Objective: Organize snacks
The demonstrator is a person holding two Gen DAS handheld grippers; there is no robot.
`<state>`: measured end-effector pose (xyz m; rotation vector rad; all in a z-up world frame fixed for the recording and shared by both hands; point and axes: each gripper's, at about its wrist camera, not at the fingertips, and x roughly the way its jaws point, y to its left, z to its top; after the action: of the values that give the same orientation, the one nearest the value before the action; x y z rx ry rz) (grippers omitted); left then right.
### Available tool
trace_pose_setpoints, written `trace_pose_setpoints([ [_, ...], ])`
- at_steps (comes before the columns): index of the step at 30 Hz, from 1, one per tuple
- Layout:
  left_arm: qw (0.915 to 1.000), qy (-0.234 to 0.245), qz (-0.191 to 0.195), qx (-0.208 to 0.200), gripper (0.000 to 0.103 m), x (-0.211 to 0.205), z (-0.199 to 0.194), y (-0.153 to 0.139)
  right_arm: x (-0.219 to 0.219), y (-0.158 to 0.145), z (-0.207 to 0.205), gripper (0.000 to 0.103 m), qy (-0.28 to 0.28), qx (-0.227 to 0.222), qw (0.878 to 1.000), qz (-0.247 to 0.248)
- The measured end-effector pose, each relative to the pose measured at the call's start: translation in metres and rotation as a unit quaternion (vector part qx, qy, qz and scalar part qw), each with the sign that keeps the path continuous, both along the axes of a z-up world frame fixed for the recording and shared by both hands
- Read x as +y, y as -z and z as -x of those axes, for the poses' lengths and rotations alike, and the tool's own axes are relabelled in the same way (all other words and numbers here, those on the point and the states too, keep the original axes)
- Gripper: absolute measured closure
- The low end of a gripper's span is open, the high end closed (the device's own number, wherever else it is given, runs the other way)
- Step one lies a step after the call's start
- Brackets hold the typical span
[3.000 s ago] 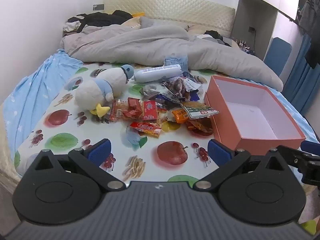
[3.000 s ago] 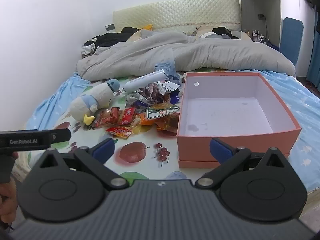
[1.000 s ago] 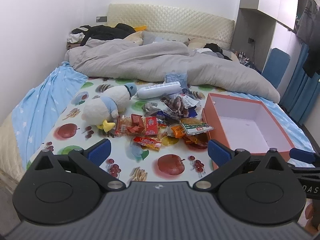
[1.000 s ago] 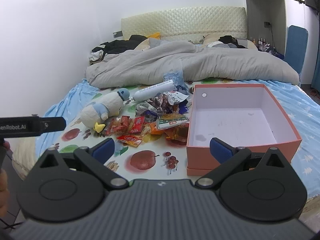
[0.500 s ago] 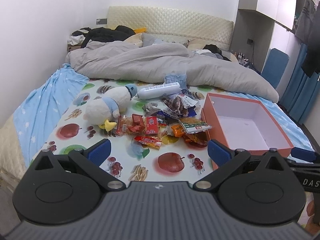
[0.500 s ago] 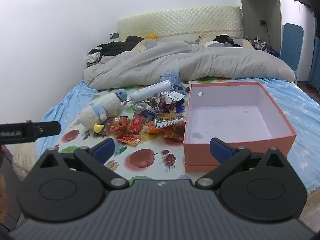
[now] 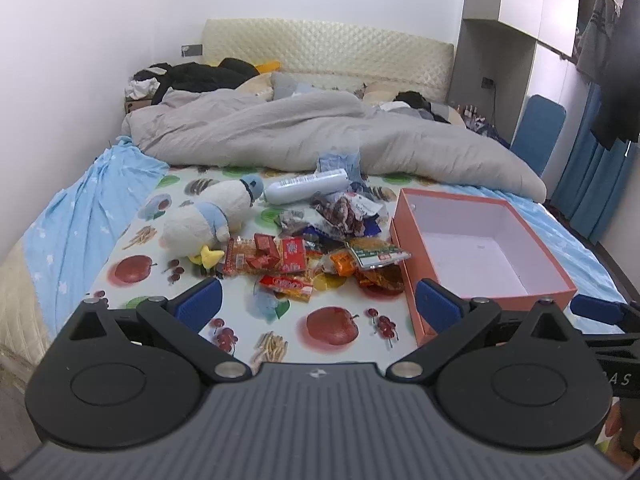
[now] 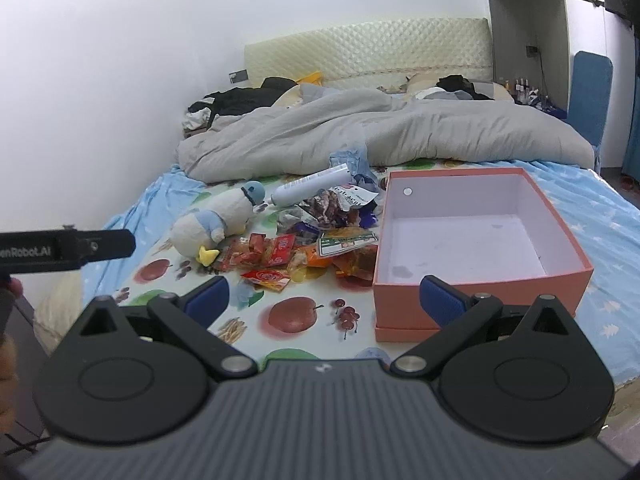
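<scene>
the left claw is showing white letters "enrobot.ai" on its black side; the right claw is showing "as".

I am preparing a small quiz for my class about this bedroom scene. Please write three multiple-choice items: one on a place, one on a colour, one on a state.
1. Where does the pile of snack packets lie?
A. between the white plush duck and the cardboard box
B. inside the box
C. on the grey duvet

2. What colour is the outside of the open cardboard box?
A. green
B. salmon orange
C. black

3. How is the left gripper?
A. shut on a packet
B. shut on the duck
C. open, holding nothing

Key: 1 A, packets lie between duck and box; 2 B, its outer walls are salmon orange; 3 C, its blue fingers stand wide apart.
</scene>
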<state>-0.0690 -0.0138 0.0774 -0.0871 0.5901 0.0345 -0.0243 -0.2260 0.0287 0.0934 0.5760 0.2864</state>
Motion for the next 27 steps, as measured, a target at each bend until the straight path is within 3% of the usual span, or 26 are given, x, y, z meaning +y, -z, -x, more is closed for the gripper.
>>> trace_pose_setpoints([
  [6, 0.9998, -0.013, -0.007, 0.014, 0.0, 0.005, -0.007, 0.006, 0.007, 0.009, -0.008, 0.0, -0.013, 0.011, 1.0, 0.006],
  [13, 0.9983, -0.014, 0.004, 0.056, 0.0, 0.011, -0.031, 0.034, 0.011, 0.024, -0.02, 0.0, -0.03, 0.012, 0.999, 0.003],
  [19, 0.9956, -0.015, 0.007, 0.092, 0.0, 0.019, -0.062, 0.064, 0.022, 0.044, -0.036, 0.008, -0.057, 0.031, 0.998, 0.015],
  [21, 0.9943, -0.016, 0.01, 0.105, 0.0, 0.023, -0.074, 0.076, 0.024, 0.053, -0.041, 0.025, -0.057, 0.042, 0.997, 0.023],
  [27, 0.9913, -0.002, -0.015, 0.131, 0.0, 0.034, -0.12, 0.108, 0.04, 0.069, -0.052, 0.026, -0.057, 0.038, 0.996, 0.065],
])
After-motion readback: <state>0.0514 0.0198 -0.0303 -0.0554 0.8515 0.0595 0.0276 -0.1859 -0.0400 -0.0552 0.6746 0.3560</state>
